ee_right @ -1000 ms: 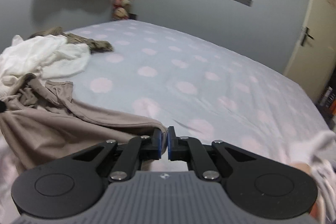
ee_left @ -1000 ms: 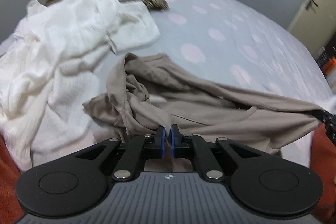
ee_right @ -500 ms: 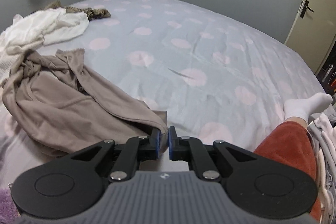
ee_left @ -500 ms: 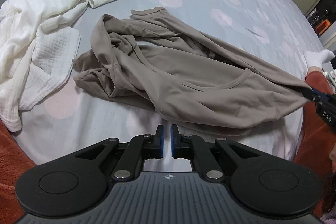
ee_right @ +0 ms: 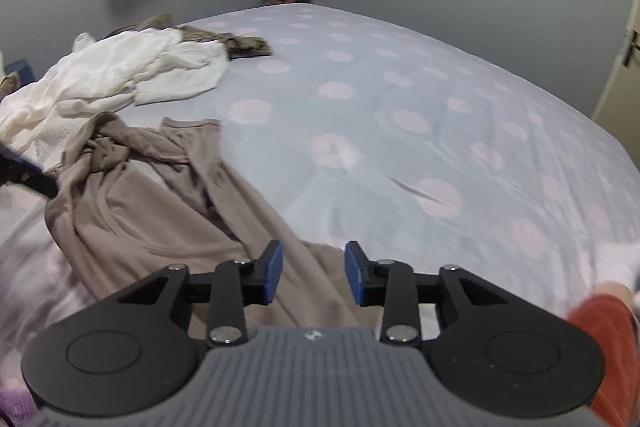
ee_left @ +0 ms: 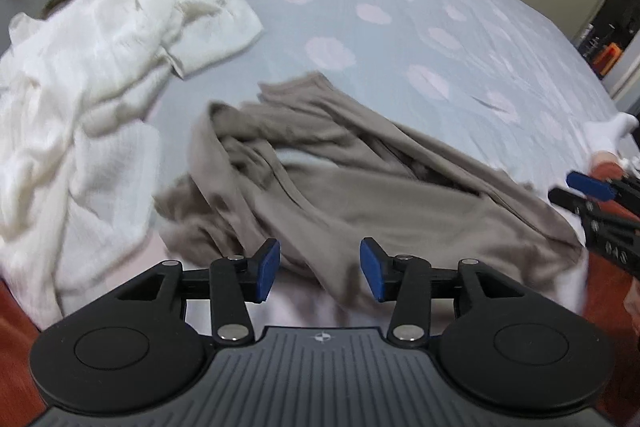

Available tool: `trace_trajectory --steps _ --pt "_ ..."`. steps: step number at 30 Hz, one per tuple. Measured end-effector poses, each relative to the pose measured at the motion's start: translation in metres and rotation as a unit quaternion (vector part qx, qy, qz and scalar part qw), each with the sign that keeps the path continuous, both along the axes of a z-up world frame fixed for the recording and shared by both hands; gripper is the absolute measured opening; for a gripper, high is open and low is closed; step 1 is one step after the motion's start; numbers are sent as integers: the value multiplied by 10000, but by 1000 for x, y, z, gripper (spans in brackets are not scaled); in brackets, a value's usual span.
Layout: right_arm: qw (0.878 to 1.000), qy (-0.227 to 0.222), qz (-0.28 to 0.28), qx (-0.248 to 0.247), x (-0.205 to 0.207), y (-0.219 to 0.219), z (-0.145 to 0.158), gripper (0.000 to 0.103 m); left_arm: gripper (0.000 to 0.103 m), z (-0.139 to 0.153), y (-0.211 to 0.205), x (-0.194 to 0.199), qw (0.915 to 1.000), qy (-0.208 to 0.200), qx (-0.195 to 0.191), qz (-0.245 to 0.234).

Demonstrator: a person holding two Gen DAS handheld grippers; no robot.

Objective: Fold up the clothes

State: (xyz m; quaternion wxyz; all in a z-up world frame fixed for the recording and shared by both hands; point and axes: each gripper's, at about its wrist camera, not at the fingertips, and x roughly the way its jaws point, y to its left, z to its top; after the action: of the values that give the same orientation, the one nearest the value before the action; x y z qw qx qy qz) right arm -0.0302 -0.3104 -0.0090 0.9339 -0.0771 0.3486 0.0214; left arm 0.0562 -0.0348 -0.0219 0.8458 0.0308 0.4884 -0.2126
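A: Two claws, both parted. Left claw [ee_left: 319, 269] and right claw [ee_right: 314, 271] have just been opening; the pads hover over cloth and press on nothing.

B: Location of the garment?

A: Taupe top [ee_left: 360, 195] lies rumpled on the spotted bed [ee_left: 400, 11], near edge, one sleeve bunched toward the white heap [ee_left: 80, 75]. Brown patterned piece [ee_right: 244, 45] sits behind that heap.

B: Step in hand?

A: Judged: laid down and let go, not yet flattened. No fold made.

B: Next move?

A: Likely regrip at sleeve or hem, one claw each side, then pull apart to spread it flat, clear of the white heap.
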Motion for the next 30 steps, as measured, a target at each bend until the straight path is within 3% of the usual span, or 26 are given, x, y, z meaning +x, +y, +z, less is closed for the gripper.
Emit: trace_trajectory --steps 4,10,11,13,15,17,22,26,30 --pt "9995 164 274 -4 22 13 -10 54 46 -7 4 31 9991 -277 253 219" --pt "9980 473 424 65 57 25 -30 55 45 -27 10 73 9963 -354 380 686" --pt "9975 556 415 96 63 26 -34 53 45 -31 11 79 9960 -333 360 751" --pt "9964 713 451 121 74 30 -42 48 26 -37 12 85 9959 -281 319 801" --pt "9951 840 515 86 82 35 -47 38 15 -41 13 87 9959 -248 300 812" --pt "9943 913 545 74 86 38 -50 4 6 -40 15 85 9961 -277 242 798" --pt "9989 443 148 1 78 27 -29 4 2 -15 30 71 9950 -489 101 863" --pt "9983 118 -512 -243 63 -5 -3 3 2 7 36 53 9946 -550 266 836" --pt "9932 71 -1065 -455 42 -40 13 4 2 18 31 28 9955 -468 501 648"
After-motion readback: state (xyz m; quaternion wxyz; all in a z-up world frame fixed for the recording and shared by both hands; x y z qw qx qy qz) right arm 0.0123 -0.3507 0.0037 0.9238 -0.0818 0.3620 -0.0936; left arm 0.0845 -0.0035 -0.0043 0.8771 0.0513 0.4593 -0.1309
